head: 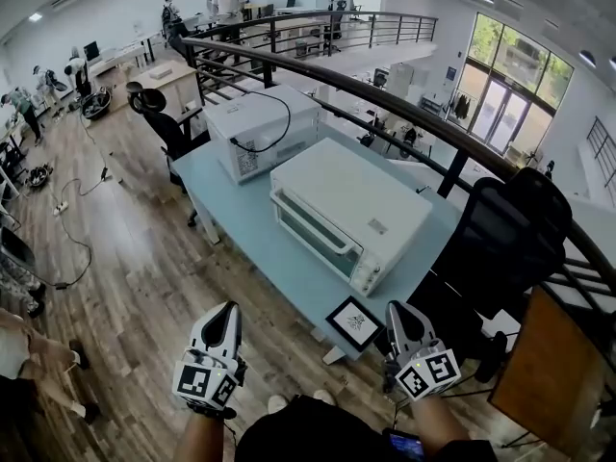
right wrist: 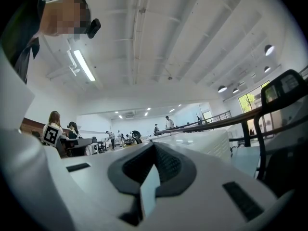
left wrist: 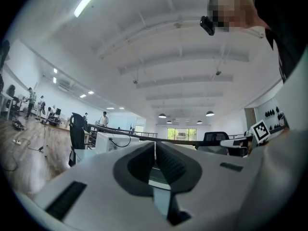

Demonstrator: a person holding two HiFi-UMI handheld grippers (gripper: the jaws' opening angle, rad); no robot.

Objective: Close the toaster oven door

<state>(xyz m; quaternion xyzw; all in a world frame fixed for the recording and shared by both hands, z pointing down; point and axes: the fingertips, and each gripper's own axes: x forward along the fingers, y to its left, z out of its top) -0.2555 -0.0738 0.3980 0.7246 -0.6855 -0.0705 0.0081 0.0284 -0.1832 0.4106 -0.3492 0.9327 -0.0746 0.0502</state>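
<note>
The white toaster oven [head: 351, 210] sits in the middle of the light blue table [head: 279, 258]. Its glass door [head: 310, 229] faces the table's front left and looks upright, flush with the front. The handle runs along the door's top edge. My left gripper [head: 223, 312] hangs low near my body, short of the table, with its jaws shut and nothing between them. My right gripper [head: 398, 312] is beside the table's near corner, also shut and holding nothing. In the left gripper view the left gripper [left wrist: 155, 150] has its pads pressed together. The right gripper [right wrist: 153, 150] looks the same in its own view, where the oven [right wrist: 204, 143] is seen just beyond the jaws.
A second white appliance [head: 262, 128] with a black cable stands at the table's far end. A square marker card [head: 354, 320] lies on the near corner. Black office chairs [head: 510, 234] stand to the right and far left. A dark railing [head: 385, 104] runs behind the table.
</note>
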